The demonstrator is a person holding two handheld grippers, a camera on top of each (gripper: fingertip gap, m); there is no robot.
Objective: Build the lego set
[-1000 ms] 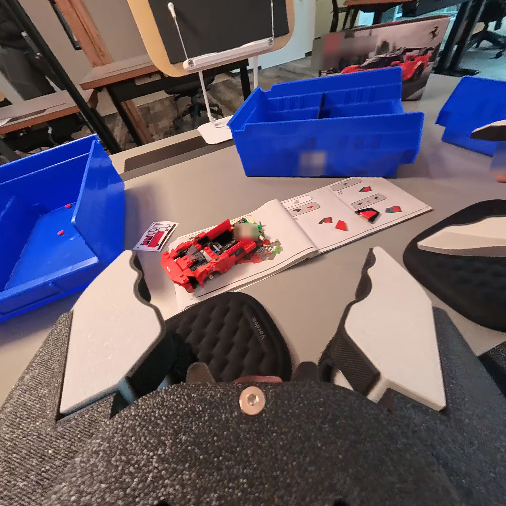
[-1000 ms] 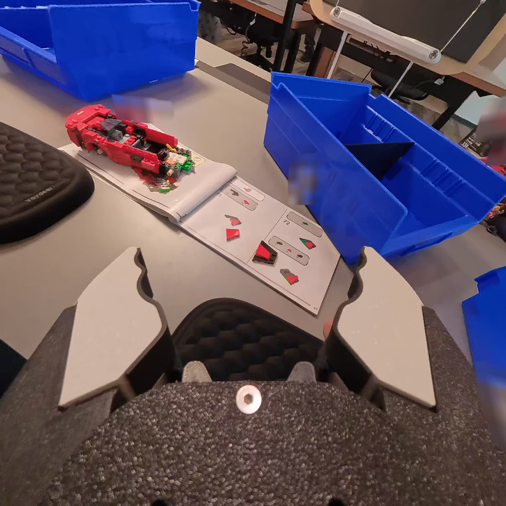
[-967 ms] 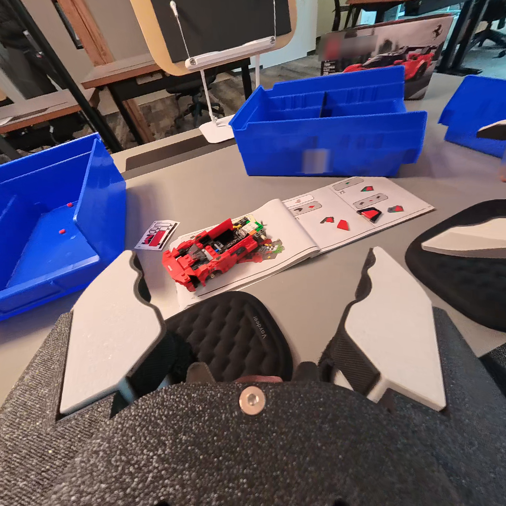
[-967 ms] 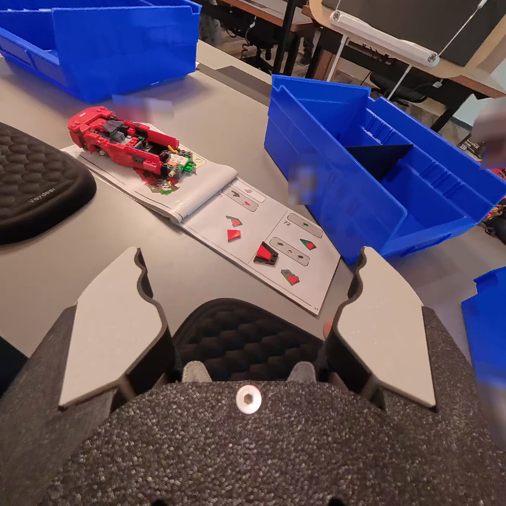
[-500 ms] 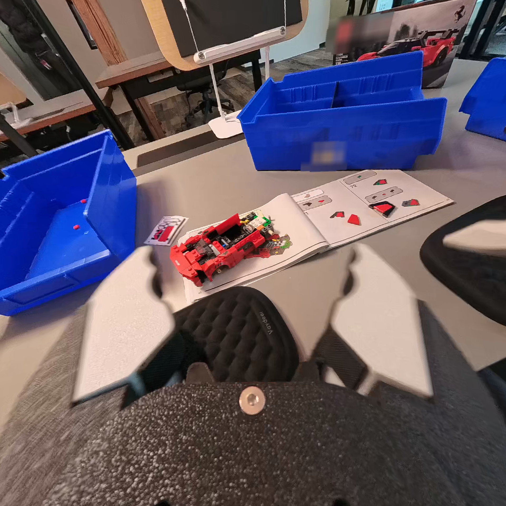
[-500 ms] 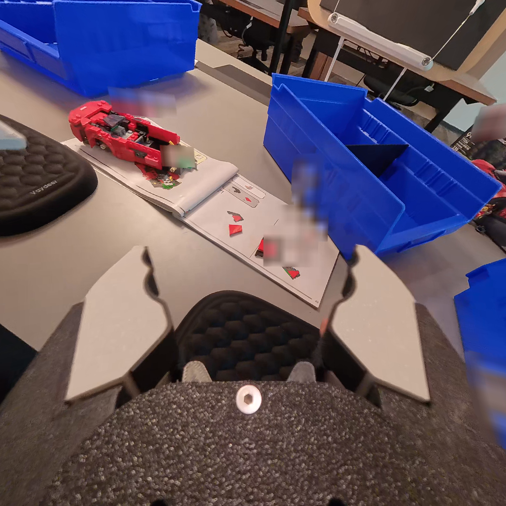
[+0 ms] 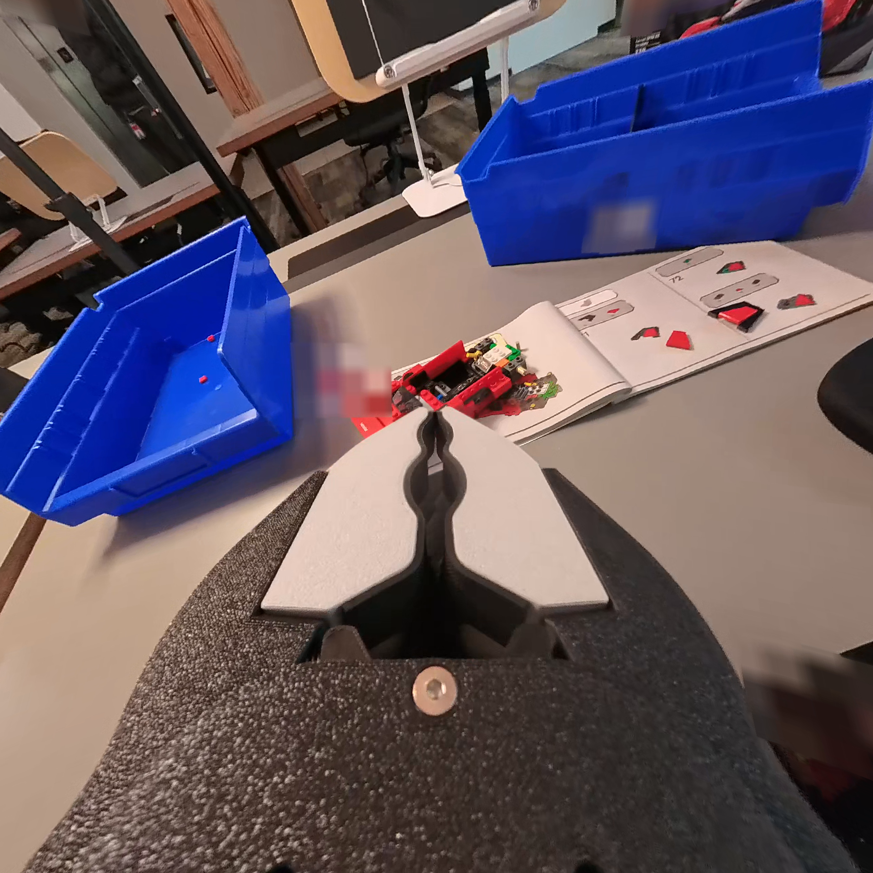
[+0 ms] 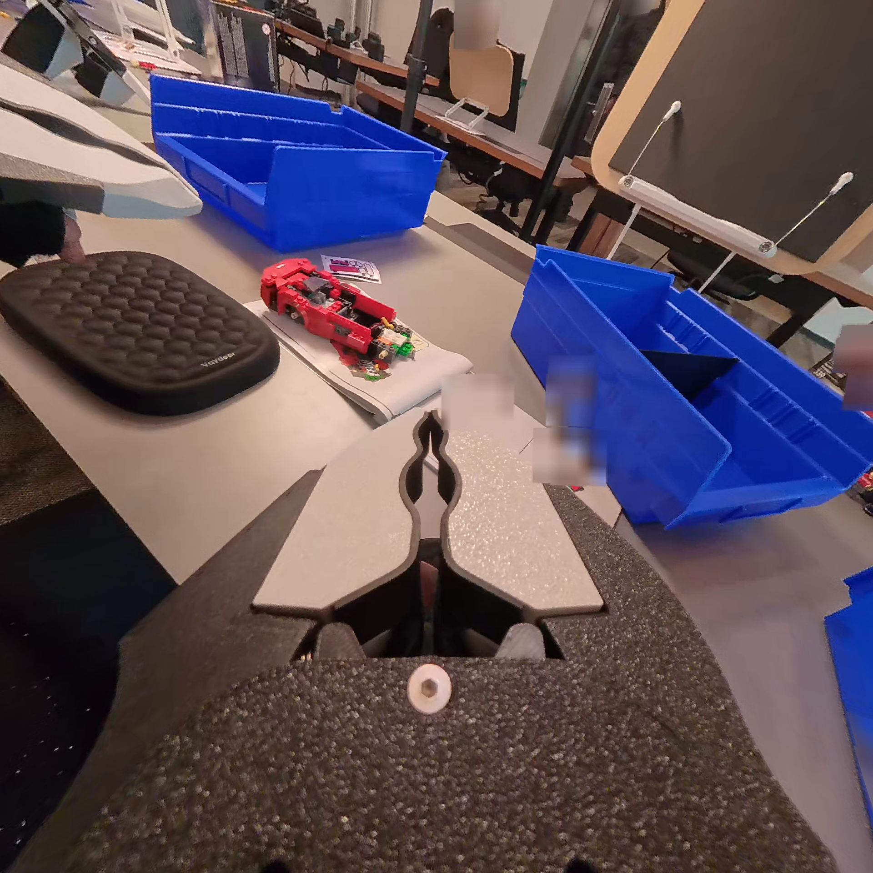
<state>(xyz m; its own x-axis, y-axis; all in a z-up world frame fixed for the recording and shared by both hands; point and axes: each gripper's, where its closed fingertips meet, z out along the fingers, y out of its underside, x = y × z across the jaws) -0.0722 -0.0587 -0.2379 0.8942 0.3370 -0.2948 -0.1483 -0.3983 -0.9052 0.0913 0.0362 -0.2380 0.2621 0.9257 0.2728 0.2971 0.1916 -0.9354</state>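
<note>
A half-built red lego car [image 7: 465, 382] [image 8: 330, 309] lies on the left page of an open instruction booklet [image 7: 661, 340] [image 8: 401, 378] on the grey table. A small red and black wedge piece [image 7: 736, 315] rests on the right page. My left gripper [image 7: 435, 413] is shut and empty, its tips just short of the car. It also shows at the far left of the right wrist view [image 8: 141, 189]. My right gripper [image 8: 432, 418] is shut and empty, raised above the booklet's near edge.
A blue bin [image 7: 141, 401] with two tiny red pieces stands at the left; a divided blue bin [image 7: 685, 156] [image 8: 708, 378] stands behind the booklet. A black padded rest [image 8: 137, 330] lies near the car. A sticker sheet [image 8: 352, 269] lies beyond it. Another blue bin edge [image 8: 855, 661] shows at the right. Across from one pair of fingers to the other is roughly 20 cm.
Both grippers have gone from wide open to shut. Both have lifted off their padded rests; the left moved forward toward the car.
</note>
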